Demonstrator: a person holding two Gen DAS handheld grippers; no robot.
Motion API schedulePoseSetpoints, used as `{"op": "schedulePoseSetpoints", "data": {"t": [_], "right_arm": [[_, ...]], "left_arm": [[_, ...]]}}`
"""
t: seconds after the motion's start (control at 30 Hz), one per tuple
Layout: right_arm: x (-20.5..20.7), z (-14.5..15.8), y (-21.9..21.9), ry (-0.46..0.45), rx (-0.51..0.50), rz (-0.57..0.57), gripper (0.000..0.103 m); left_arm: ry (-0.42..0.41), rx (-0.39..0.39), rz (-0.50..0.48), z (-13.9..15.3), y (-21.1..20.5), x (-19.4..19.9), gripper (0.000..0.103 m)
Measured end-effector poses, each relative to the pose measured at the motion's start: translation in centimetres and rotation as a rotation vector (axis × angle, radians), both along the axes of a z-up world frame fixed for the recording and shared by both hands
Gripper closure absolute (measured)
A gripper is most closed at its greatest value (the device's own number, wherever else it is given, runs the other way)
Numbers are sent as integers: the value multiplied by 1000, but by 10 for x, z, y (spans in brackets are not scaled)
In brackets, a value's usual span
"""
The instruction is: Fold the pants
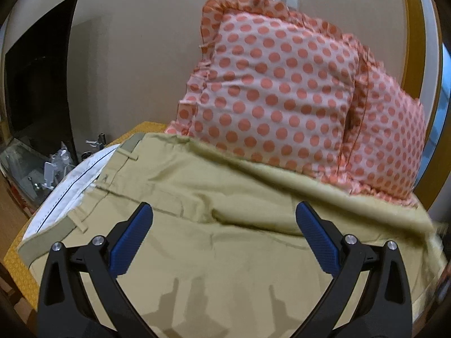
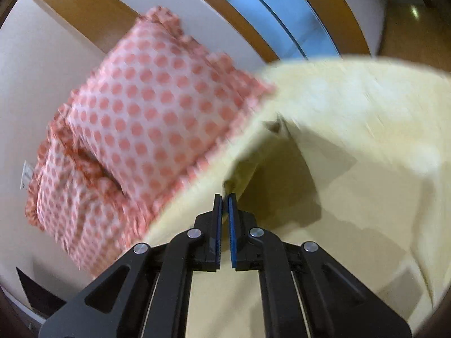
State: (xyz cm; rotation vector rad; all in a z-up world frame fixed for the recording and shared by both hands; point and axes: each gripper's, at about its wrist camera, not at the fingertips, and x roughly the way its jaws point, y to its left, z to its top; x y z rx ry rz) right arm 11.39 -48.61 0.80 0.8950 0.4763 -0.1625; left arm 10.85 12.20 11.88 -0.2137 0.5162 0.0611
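Note:
Khaki pants lie spread on a yellow-covered table, waistband with white lining at the left. My left gripper is open and empty, hovering over the seat of the pants. My right gripper is shut on a fold of the khaki pant fabric and holds it lifted, so the cloth arches up and over to the right; the view is blurred by motion.
A pink polka-dot pillow leans against the wall just behind the pants, also in the right wrist view. A dark cabinet and a glass shelf with clutter stand at the left. A wooden-framed window lies beyond.

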Motion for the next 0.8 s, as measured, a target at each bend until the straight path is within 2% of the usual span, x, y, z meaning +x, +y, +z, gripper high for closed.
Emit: {"op": "schedulePoseSetpoints", "data": {"t": [0.07, 0.1, 0.13, 0.17, 0.2, 0.23, 0.3, 0.37, 0.4, 0.47, 0.53, 0.6, 0.77, 0.8], "right_arm": [[-5, -17, -2, 45, 78, 26, 96], [-14, -18, 2, 55, 108, 24, 89], [-13, -21, 3, 64, 141, 20, 73], [-14, -24, 2, 73, 164, 18, 61], [-15, -25, 3, 72, 161, 14, 39], [-13, -25, 2, 70, 151, 4, 36], [-16, -25, 4, 61, 131, -2, 38], [-4, -28, 3, 57, 99, 6, 74], [2, -34, 1, 65, 106, 17, 101], [-8, -39, -9, -9, 169, 14, 101], [-25, -27, -15, -110, 151, -11, 102], [-34, -20, -17, -156, 150, -8, 102], [-38, -12, -18, -182, 143, 8, 101], [-37, -11, -17, -182, 135, 9, 101]], "left_arm": [[-7, -14, -6, 4, 5, 7, 2], [1, -25, -15, 6, 9, 16, 2], [8, -36, -25, 7, 11, 21, 2], [20, -55, -35, 7, 14, 28, 2], [31, -89, -47, 6, 19, 37, 2], [34, -110, -54, 4, 21, 42, 2], [61, -142, -44, 0, 25, 60, 2], [116, -170, -55, -6, 26, 82, 2], [138, -180, -58, -9, 27, 90, 2], [193, -201, -58, -17, 26, 111, 4], [238, -223, -55, -24, 25, 131, 9], [289, -230, -45, -33, 22, 153, 12], [415, -194, 17, -57, 17, 198, 24], [431, -199, 35, -61, 19, 206, 30]]}}
